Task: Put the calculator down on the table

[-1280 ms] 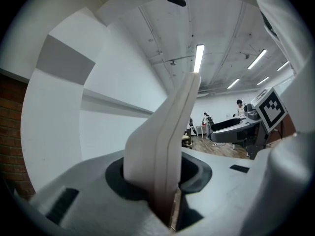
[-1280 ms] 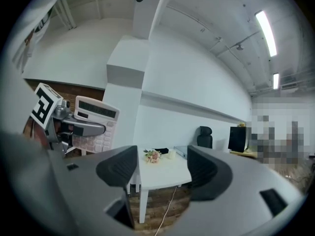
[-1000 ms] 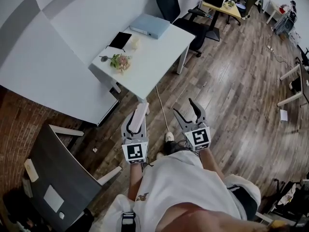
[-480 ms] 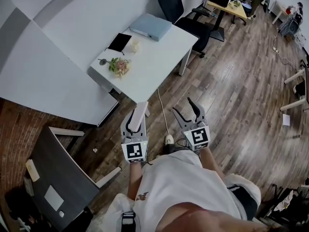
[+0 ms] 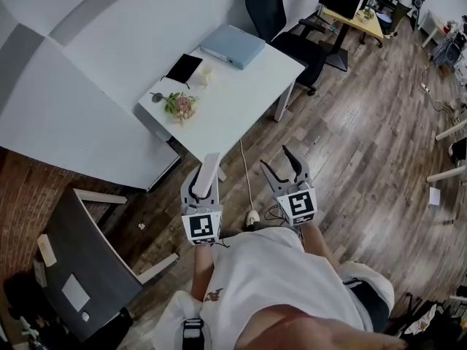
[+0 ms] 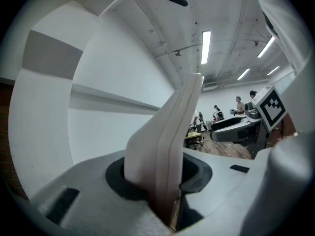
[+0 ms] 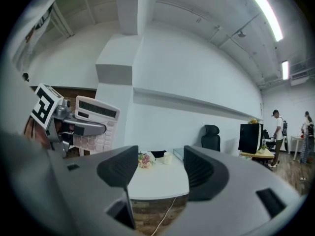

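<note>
Calculator (image 6: 165,141), flat white plastic, pinched between left gripper (image 5: 203,194) jaws; right gripper (image 7: 160,166) spread, empty; white rectangular table (image 5: 241,86) far beyond.

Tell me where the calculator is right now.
In the head view the calculator stands edge-up in the left gripper, held over the wooden floor just short of the near corner of the white table, left of the open right gripper.
</note>
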